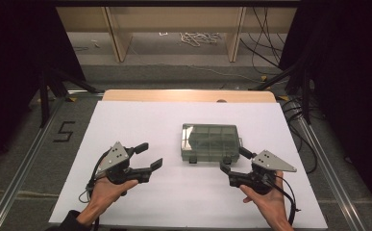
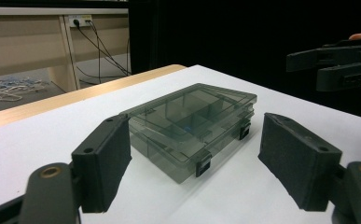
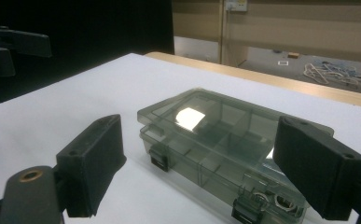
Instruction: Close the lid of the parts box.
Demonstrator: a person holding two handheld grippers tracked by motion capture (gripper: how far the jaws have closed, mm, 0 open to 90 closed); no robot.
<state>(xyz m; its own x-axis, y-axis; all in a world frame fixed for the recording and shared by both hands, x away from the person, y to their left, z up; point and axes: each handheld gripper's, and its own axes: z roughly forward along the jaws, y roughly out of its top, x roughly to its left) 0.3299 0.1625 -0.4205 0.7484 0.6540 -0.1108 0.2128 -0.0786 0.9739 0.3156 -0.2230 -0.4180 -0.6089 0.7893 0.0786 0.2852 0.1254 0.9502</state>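
A smoky clear compartment box (image 1: 209, 142) lies shut on the white sheet (image 1: 140, 120), with two dark latches on its near side. My left gripper (image 1: 150, 155) hovers open to the left of the box, jaws pointing toward it. My right gripper (image 1: 234, 160) is open at the box's near right corner, close to a latch. In the left gripper view the box (image 2: 192, 121) lies ahead between my open jaws (image 2: 201, 161), apart from them. In the right gripper view the box (image 3: 215, 135) lies just beyond my open gripper (image 3: 206, 165). Small metal parts (image 3: 271, 201) show in a corner compartment.
The wooden table edge (image 1: 188, 95) runs along the far side of the sheet. Beyond it, white cord (image 1: 200, 37) and black cables (image 1: 265, 53) lie on the floor. Metal rails (image 1: 318, 154) flank the table. A "5" mark (image 1: 64, 131) is on the left floor.
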